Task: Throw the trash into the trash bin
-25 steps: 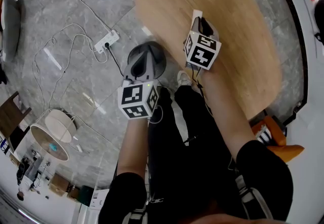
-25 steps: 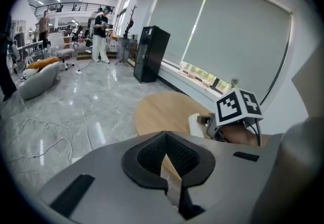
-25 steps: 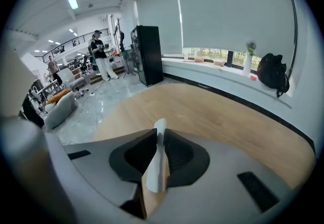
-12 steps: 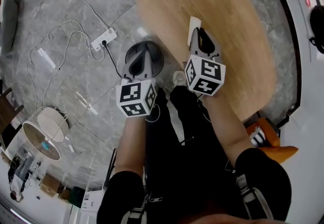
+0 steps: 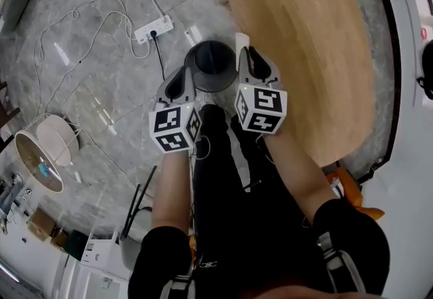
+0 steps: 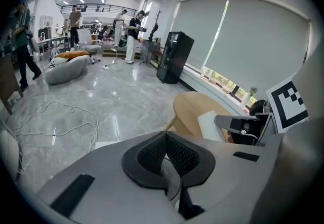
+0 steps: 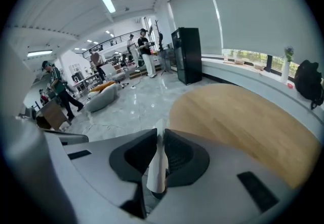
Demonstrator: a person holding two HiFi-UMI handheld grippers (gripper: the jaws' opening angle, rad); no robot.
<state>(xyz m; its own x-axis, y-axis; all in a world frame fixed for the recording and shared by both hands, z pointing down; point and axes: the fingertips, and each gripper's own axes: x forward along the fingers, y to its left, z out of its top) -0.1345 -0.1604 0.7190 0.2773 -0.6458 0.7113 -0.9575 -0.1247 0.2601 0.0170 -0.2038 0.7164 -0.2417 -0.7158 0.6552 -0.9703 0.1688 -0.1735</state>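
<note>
My right gripper (image 5: pixel 245 55) is shut on a piece of white paper (image 5: pixel 241 40), which sticks out past the fingertips. In the right gripper view the paper (image 7: pixel 157 170) stands pinched upright between the dark pads. My left gripper (image 5: pixel 180 78) is level with it on the left, jaws shut with nothing between them (image 6: pixel 166 143). A dark round trash bin (image 5: pixel 211 61) stands on the grey floor just ahead of and between the two grippers. The round wooden table (image 5: pixel 304 54) lies to the right of the right gripper.
A white power strip (image 5: pixel 154 28) with trailing cables lies on the marble floor beyond the bin. A white round shade (image 5: pixel 40 152) sits at the left, and an orange item (image 5: pixel 346 186) near the table's edge. Several people and a black cabinet (image 6: pixel 172 56) are far off.
Both grippers have swung left, away from the tabletop. The right one, paper still pinched, now hangs beside the bin instead of over the table. The left one has come up beside it.
</note>
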